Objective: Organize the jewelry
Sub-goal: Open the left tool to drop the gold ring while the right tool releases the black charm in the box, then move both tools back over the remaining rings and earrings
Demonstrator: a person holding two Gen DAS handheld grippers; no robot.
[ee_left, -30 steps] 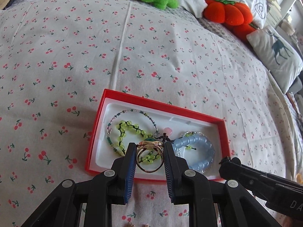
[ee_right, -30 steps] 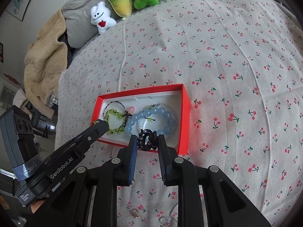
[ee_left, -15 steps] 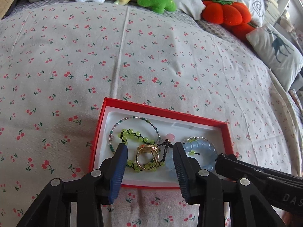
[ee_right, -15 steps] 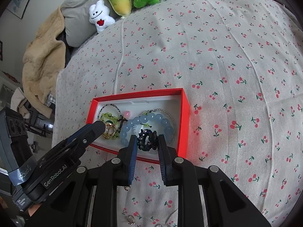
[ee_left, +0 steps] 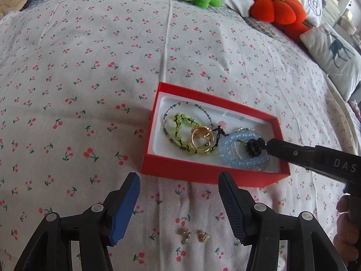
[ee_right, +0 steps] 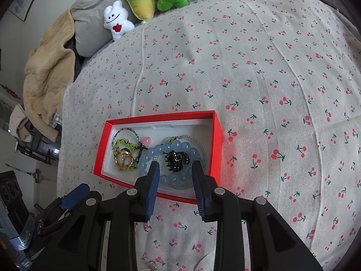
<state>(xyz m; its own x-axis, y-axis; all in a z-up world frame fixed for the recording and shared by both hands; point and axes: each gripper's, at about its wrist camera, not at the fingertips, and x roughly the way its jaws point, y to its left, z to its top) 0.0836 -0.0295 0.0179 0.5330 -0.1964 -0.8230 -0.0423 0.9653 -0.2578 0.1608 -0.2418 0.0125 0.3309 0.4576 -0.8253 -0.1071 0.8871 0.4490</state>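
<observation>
The left gripper hangs over the cherry-print bedspread, short of the red cardboard box with a white liner; its jaws are opening with nothing between them. The right gripper reaches over the box's near wall, its jaws opening, released from the small black claw hair clip lying on the pale blue beaded bracelet. Gold rings rest on a green beaded bracelet. Two small gold earrings lie loose below the box. Open bedspread surrounds the box.
</observation>
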